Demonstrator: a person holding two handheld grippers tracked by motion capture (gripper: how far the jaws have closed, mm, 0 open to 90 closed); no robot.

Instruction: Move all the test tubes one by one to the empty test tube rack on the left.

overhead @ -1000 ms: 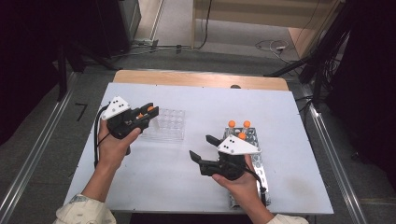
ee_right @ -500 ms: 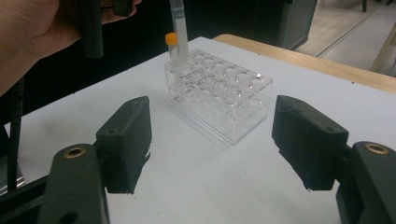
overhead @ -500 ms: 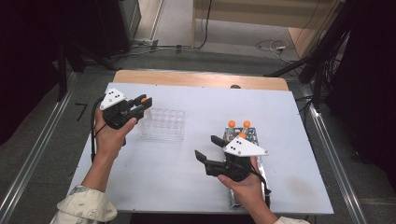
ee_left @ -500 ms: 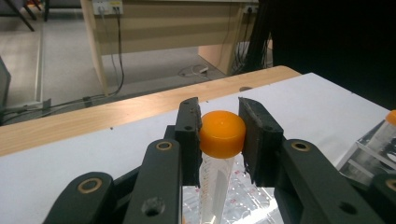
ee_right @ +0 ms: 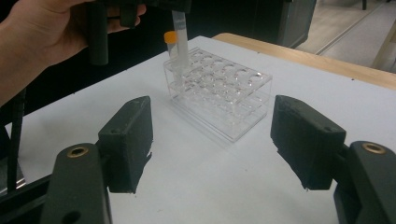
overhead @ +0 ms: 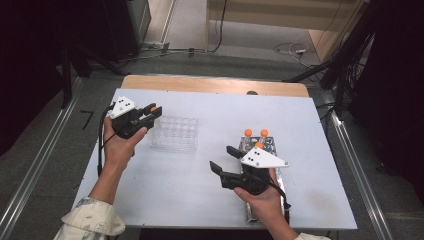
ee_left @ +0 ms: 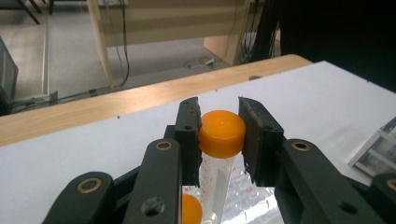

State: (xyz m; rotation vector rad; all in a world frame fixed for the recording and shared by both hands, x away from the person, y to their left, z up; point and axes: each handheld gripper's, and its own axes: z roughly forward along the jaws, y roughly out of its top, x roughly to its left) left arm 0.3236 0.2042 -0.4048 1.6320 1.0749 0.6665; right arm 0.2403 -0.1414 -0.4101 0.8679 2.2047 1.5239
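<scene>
The left gripper (ee_left: 219,140) jaws clamp an orange-capped tube (ee_left: 222,134) at the clear rack (overhead: 174,133); the right gripper view shows a second tube (ee_right: 172,51) seated there. The right gripper (ee_right: 212,140) jaws stand apart, empty.

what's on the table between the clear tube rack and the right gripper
Nothing: bare white table separates the clear rack from the open right gripper, seen in the right gripper view.
</scene>
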